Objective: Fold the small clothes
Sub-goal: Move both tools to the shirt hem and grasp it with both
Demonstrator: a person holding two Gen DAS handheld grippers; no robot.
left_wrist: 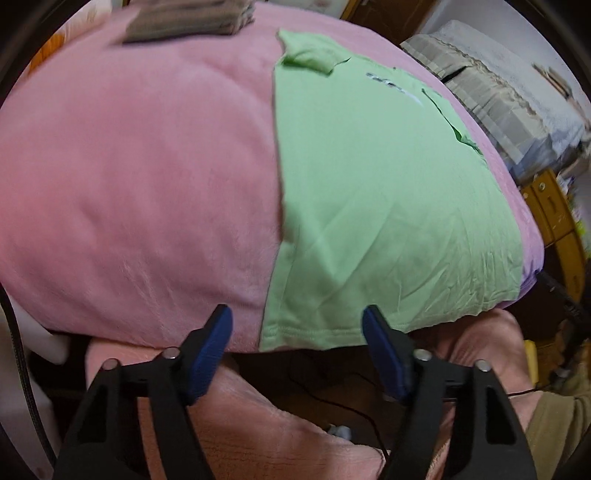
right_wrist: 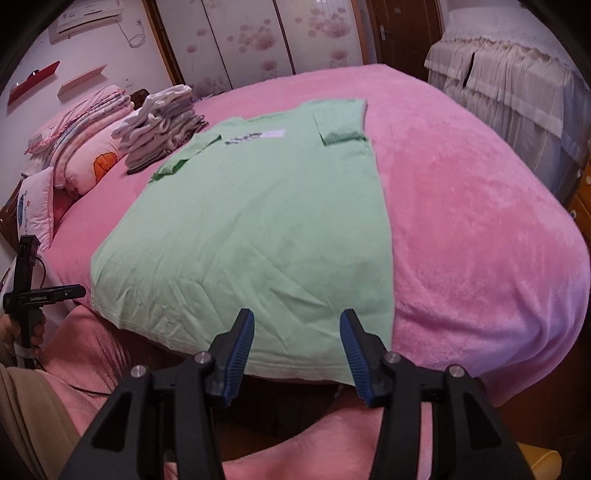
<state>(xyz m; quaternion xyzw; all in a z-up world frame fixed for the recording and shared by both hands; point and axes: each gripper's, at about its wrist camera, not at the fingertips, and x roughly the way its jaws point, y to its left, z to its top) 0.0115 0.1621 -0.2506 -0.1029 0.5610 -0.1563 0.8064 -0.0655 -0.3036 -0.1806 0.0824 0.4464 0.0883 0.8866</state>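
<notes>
Both hand-held grippers, left (left_wrist: 297, 325) and right (right_wrist: 297, 328), gape over green shirt (right_wrist: 258, 221) hem.

The green T-shirt (right_wrist: 258, 221) is thin, matt, creased cloth; the pink blanket (right_wrist: 480, 229) plush fleece; tool pads (right_wrist: 242, 354) ribbed blue rubber.

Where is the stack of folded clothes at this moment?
In the right wrist view the stack of folded clothes sits far left on the pink bed, between the pillows and the green shirt.

The folded stack (left_wrist: 192, 20) is blurred, cut by the top edge.
</notes>
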